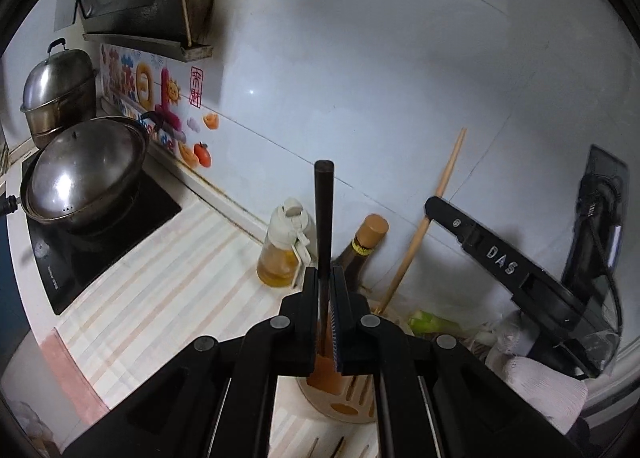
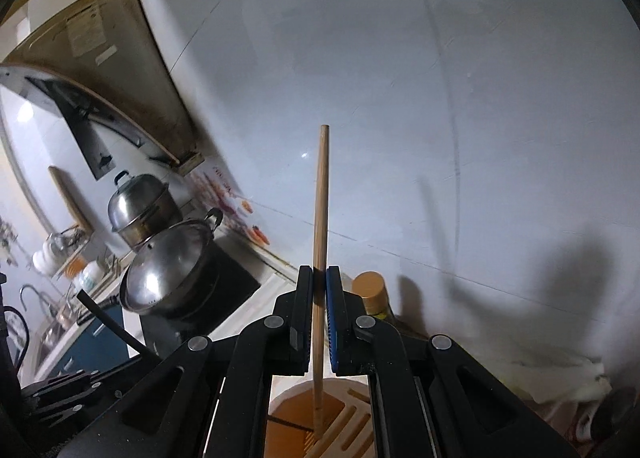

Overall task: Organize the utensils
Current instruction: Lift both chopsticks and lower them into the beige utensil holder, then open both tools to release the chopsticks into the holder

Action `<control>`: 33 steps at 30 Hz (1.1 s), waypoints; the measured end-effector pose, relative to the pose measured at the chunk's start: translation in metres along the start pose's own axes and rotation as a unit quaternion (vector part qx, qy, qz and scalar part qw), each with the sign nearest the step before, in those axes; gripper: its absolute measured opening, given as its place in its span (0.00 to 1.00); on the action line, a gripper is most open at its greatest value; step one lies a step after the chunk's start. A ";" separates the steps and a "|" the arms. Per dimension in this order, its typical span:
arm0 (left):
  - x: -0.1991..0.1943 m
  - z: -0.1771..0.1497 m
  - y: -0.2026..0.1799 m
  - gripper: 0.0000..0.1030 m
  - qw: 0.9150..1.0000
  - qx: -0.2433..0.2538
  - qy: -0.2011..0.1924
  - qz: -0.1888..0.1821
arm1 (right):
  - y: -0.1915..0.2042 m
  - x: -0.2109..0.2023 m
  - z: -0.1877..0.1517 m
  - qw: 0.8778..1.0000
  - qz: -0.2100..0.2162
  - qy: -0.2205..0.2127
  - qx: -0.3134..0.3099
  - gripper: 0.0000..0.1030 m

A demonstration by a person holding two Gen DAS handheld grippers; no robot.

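Note:
My left gripper point(image 1: 325, 276) is shut on a dark chopstick point(image 1: 323, 214) held upright, its lower end down in the orange-lined utensil holder point(image 1: 340, 406) on the counter. My right gripper point(image 2: 319, 278) is shut on a light wooden chopstick point(image 2: 321, 214), also upright, its tip inside the same holder point(image 2: 340, 418). In the left wrist view the right gripper point(image 1: 430, 204) and its wooden chopstick point(image 1: 440, 194) show at the right, beside the holder. The dark chopstick point(image 2: 112, 324) shows at the lower left of the right wrist view.
An oil bottle point(image 1: 282, 246) and a dark sauce bottle point(image 1: 362, 250) stand against the wall behind the holder. A lidded wok point(image 1: 84, 174) sits on the induction hob point(image 1: 80, 242), a steamer pot point(image 1: 56, 94) behind it. Green vegetables point(image 1: 432, 324) and white cloth point(image 1: 540, 382) lie at the right.

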State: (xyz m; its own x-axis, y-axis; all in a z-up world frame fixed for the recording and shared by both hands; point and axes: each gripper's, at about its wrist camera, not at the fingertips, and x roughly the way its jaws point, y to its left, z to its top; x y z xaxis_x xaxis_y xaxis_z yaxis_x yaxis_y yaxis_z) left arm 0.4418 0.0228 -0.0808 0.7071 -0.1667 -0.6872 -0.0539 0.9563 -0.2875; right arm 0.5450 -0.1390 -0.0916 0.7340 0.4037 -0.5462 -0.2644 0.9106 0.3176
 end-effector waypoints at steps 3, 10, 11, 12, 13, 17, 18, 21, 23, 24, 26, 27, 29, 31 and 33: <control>0.005 0.001 0.002 0.01 1.000 -0.007 0.007 -0.009 | -0.003 0.013 -0.003 1.000 0.005 0.004 -0.010 0.06; 0.011 -0.001 -0.003 0.01 1.000 0.000 0.020 -0.015 | -0.009 0.022 -0.009 0.999 0.025 0.014 -0.019 0.06; 0.011 -0.001 -0.002 0.01 1.000 0.001 0.020 -0.016 | -0.009 0.022 -0.010 0.999 0.023 0.012 -0.024 0.06; 0.011 0.000 -0.002 0.01 1.000 0.002 0.020 -0.013 | -0.007 0.022 -0.010 0.999 0.024 0.010 -0.029 0.06; 0.012 0.001 -0.001 0.01 1.000 0.000 0.020 -0.013 | -0.007 0.021 -0.009 0.999 0.026 0.006 -0.031 0.06; 0.009 0.002 0.001 0.01 1.000 0.006 0.018 -0.003 | -0.003 0.026 -0.014 0.999 0.025 0.015 -0.045 0.06; 0.008 0.001 0.002 0.01 1.000 0.005 0.019 0.000 | -0.002 0.028 -0.017 0.998 0.023 0.020 -0.048 0.06; 0.007 -0.001 0.005 0.06 0.999 0.007 0.024 0.030 | 0.002 0.032 -0.026 0.996 0.025 0.045 -0.067 0.06; 0.006 -0.003 0.010 0.18 0.999 0.002 0.023 0.045 | 0.003 0.033 -0.030 0.995 0.027 0.065 -0.070 0.07; 0.006 -0.004 0.012 0.26 0.998 -0.001 0.022 0.052 | 0.003 0.031 -0.031 0.995 0.028 0.072 -0.068 0.14; 0.003 -0.006 0.017 0.83 0.997 -0.002 0.017 0.071 | 0.002 0.022 -0.033 0.995 0.028 0.072 -0.060 0.36; 0.000 -0.008 0.021 0.91 0.997 -0.004 0.011 0.080 | 0.002 0.016 -0.034 0.996 0.023 0.070 -0.056 0.48; -0.005 -0.011 0.024 0.94 0.996 -0.003 0.004 0.086 | -0.001 0.001 -0.036 0.997 0.012 0.066 -0.045 0.51; -0.008 -0.016 0.028 1.00 0.996 0.001 0.006 0.091 | -0.004 -0.017 -0.041 0.997 -0.010 0.065 -0.033 0.52; -0.012 -0.023 0.029 1.00 0.995 0.009 0.004 0.102 | -0.011 -0.035 -0.048 0.997 -0.036 0.069 -0.012 0.59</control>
State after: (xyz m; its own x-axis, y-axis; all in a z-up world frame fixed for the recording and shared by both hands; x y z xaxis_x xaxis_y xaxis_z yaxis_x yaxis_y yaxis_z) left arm 0.4150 0.0472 -0.0962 0.6763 0.0301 -0.7360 -0.1842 0.9743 -0.1295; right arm 0.4919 -0.1594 -0.1130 0.6586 0.3445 -0.6690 -0.2310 0.9387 0.2559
